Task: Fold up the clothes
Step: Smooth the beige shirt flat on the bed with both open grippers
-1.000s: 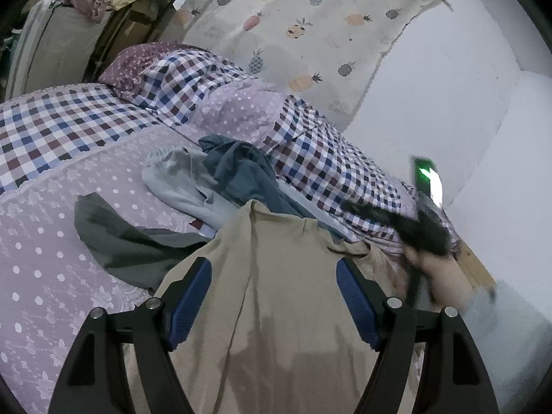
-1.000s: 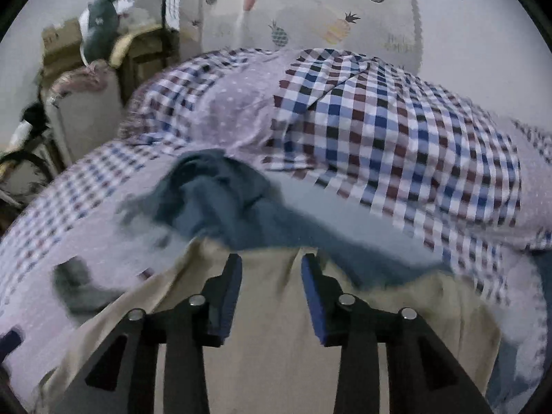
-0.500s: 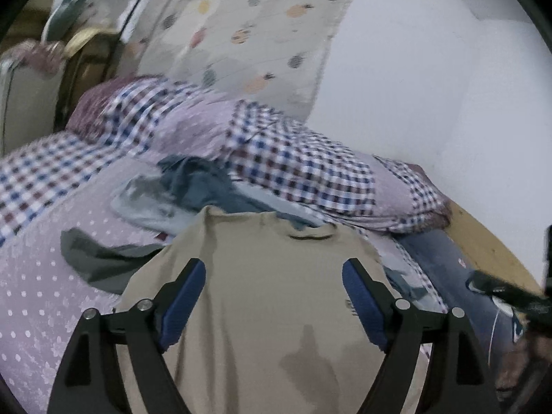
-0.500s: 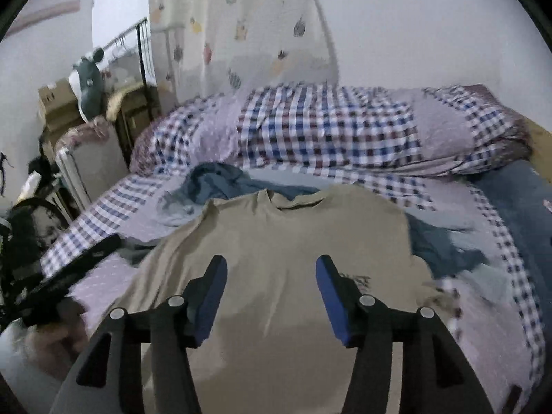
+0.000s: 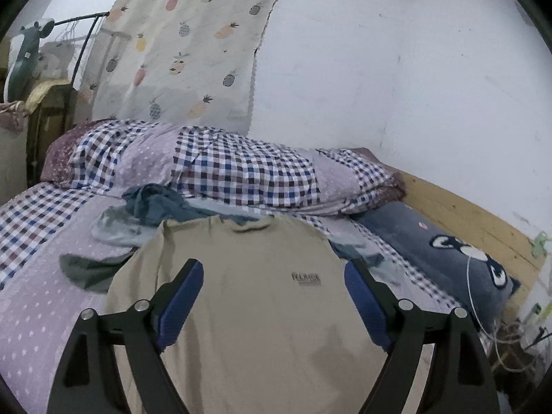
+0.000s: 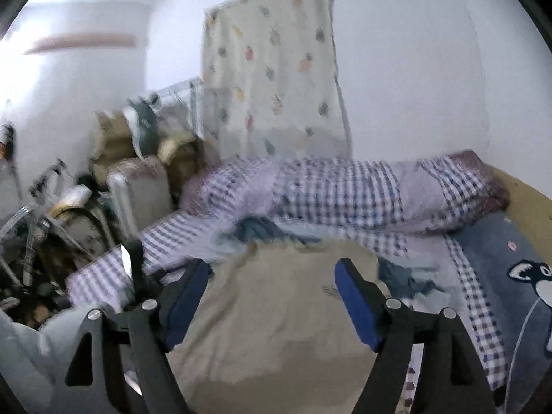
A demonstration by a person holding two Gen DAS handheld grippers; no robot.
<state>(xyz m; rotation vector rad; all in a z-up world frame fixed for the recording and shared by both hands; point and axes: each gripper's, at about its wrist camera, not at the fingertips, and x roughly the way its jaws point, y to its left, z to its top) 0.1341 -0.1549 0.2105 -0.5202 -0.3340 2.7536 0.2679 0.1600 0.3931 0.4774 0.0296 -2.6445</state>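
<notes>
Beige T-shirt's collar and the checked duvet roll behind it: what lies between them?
In the left wrist view, a crumpled teal garment and a pale grey-blue one lie between the beige T-shirt and the checked duvet roll.

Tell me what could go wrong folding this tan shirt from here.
Other clothes lie close: the blue garment touches the tan shirt near its collar and a dark one lies at its left edge, so a fold could drag them in. Both claws, left and right, are open above the cloth, so a pinch may bunch extra layers.
</notes>
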